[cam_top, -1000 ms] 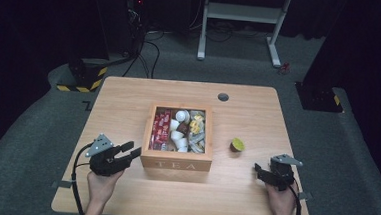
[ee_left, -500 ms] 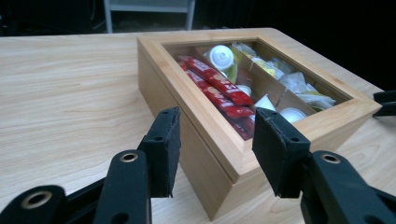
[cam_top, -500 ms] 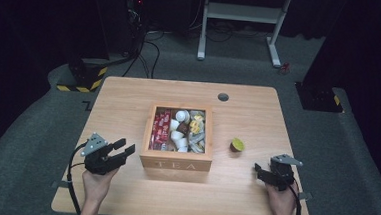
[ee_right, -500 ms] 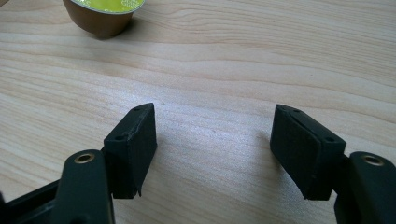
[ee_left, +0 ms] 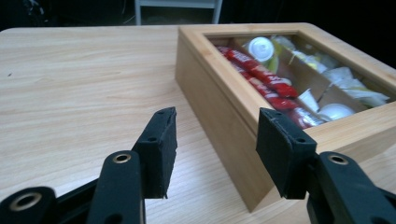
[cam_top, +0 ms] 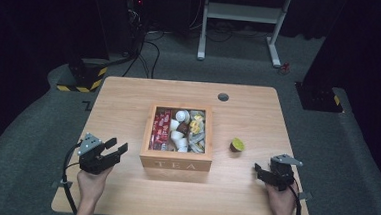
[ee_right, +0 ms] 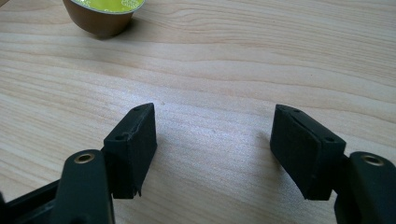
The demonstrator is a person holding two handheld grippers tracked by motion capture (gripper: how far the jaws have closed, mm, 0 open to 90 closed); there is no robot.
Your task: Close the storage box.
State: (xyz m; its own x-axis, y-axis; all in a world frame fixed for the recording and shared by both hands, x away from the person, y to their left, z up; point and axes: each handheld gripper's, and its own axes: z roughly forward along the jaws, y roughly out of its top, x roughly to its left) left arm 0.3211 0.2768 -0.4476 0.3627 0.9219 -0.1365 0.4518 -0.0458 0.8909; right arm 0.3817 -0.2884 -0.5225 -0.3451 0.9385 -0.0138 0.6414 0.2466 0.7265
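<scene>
1. You are seeing the lower parts of your grippers cut off at the bottom edge of both gripper views, and in the right gripper view the capsule (ee_right: 103, 16) is cropped by the top edge, so just its lower wall and a slice of its lid are showing.
2. The small items in the wooden tea box (cam_top: 176, 162) are hard to make out from the high view; in the left gripper view the far right corner of the tea box (ee_left: 219, 102) is running out of frame, and the packets in its far compartments are blurring together.
3. The box is pale, straight-grained wood with square corners and thin inner dividers. Red glossy sachets (ee_left: 261, 77) are lying in a row in its nearest compartment, and white round-topped cups (ee_left: 259, 46) are sitting past them.
4. The table (cam_top: 128, 103) is light wood with a visible grain and a small dark round grommet (cam_top: 223, 96) near its far edge.
5. The capsule (cam_top: 237, 144) is a small round tub with a brown wall and a yellow-green foil lid, standing upright on the table just right of the box and apart from it.
6. Your left gripper (cam_top: 116, 147) is sitting near the box's left front corner; its matte black jaws have just been opening and are standing apart with nothing between them.
7. Your right gripper (ee_right: 215, 140) is resting near the table's right front, well short of the capsule, with its jaws wide apart over bare wood.
</scene>
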